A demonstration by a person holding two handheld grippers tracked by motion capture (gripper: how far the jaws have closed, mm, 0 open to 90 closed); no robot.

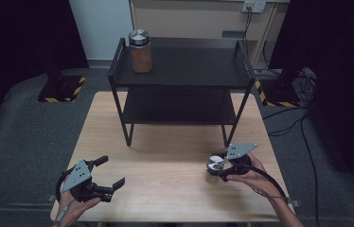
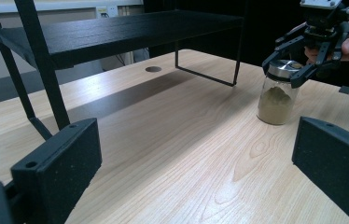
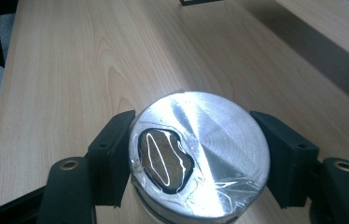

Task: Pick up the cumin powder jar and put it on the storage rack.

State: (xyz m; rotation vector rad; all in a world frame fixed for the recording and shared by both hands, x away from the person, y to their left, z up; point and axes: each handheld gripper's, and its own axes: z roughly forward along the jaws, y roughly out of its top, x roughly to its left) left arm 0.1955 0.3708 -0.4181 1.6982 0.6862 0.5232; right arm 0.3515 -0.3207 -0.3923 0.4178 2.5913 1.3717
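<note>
A glass jar (image 1: 214, 165) of tan powder with a shiny metal lid (image 3: 210, 140) stands on the wooden table (image 1: 165, 184) at the right. My right gripper (image 1: 218, 163) comes down over it from the top. Its black pads (image 3: 114, 154) press on both sides of the lid, so it is shut on the jar (image 2: 276, 101). In the left gripper view the right gripper (image 2: 288, 70) sits on the lid, a hand behind it. My left gripper (image 1: 112, 171) rests low at the table's front left, its jaws wide apart with nothing between them (image 2: 196, 163).
A black two-level metal rack (image 1: 184, 75) stands at the back middle of the table. A second jar (image 1: 140, 51) with brown contents and a metal lid stands on the rack's top shelf at its left. A cable trails from the right gripper off the table's right edge.
</note>
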